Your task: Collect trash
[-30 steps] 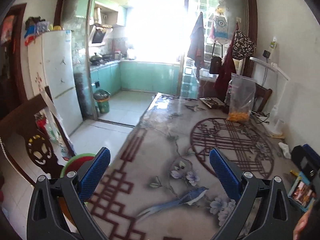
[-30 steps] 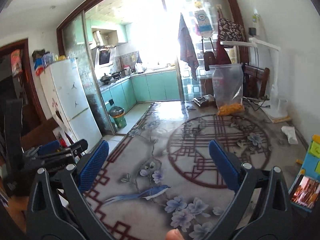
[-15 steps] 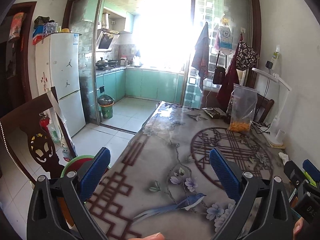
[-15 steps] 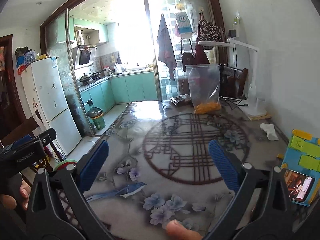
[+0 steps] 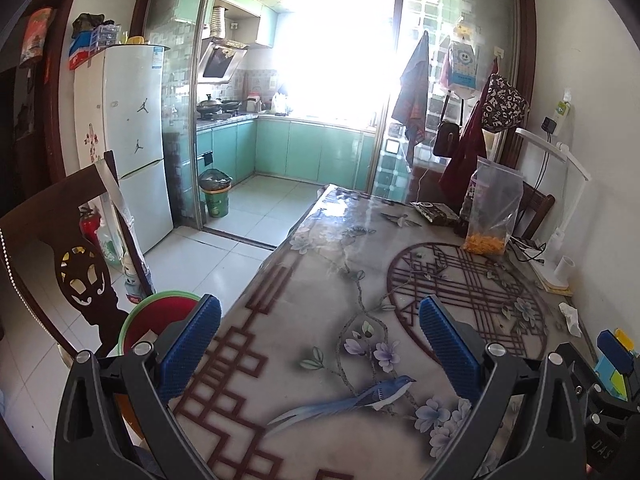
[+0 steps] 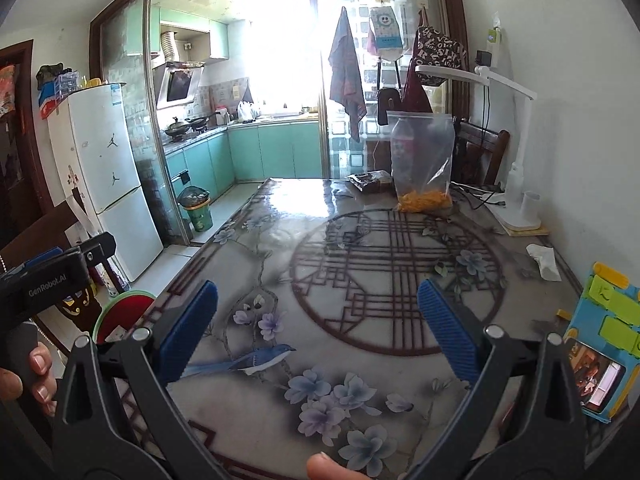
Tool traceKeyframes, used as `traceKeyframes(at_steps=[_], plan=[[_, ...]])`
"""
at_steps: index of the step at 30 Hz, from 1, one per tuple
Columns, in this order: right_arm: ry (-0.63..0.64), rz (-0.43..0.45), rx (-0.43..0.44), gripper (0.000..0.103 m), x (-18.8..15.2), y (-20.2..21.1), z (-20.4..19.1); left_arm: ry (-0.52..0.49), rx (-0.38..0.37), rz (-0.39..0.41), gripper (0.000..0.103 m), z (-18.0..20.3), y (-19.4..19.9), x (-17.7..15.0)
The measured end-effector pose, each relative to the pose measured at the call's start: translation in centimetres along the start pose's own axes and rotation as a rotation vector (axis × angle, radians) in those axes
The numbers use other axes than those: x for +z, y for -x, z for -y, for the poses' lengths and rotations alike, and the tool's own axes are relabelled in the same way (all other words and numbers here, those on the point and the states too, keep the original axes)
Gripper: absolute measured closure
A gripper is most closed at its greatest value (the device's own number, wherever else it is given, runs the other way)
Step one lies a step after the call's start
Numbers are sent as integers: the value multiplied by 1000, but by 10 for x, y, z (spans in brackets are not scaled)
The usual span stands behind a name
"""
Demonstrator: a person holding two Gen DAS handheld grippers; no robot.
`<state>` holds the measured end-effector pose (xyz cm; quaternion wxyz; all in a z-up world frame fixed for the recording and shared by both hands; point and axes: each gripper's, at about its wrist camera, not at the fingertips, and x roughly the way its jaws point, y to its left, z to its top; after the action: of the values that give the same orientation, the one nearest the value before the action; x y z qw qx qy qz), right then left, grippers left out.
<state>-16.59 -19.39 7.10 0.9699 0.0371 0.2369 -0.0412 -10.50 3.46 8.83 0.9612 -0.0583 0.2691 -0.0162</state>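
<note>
A crumpled white tissue (image 6: 545, 262) lies near the table's right edge, also seen in the left wrist view as the same tissue (image 5: 571, 318). A small yellow scrap (image 6: 563, 313) lies closer to me by the blue toy. My left gripper (image 5: 320, 344) hangs open over the table's near left part, nothing between its blue pads. My right gripper (image 6: 318, 330) is open too, above the bird and flower print. A red basin with a green rim (image 5: 160, 320) sits on the floor left of the table. A green bin (image 5: 216, 196) stands far off by the kitchen door.
A clear bag with orange bits (image 6: 424, 168), a dark packet (image 6: 368, 180) and a white desk lamp (image 6: 520, 208) with cables stand at the table's far end. A blue and yellow toy (image 6: 604, 332) lies at the right edge. A carved wooden chair (image 5: 76, 264) stands left.
Both cameras have tilted up and swung slightly, so more of the kitchen and ceiling shows. Both grippers stay open and hold nothing.
</note>
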Motion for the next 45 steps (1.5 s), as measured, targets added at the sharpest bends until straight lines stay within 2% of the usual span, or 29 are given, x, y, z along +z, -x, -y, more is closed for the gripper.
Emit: traceKeyframes(at_steps=[35, 45], plan=[[-1, -33, 2, 4, -4, -8, 1, -9, -17, -5, 8, 0, -3, -3], [-14, -58, -10, 5, -14, -17, 9, -47, -65, -26, 8, 12, -15, -10]])
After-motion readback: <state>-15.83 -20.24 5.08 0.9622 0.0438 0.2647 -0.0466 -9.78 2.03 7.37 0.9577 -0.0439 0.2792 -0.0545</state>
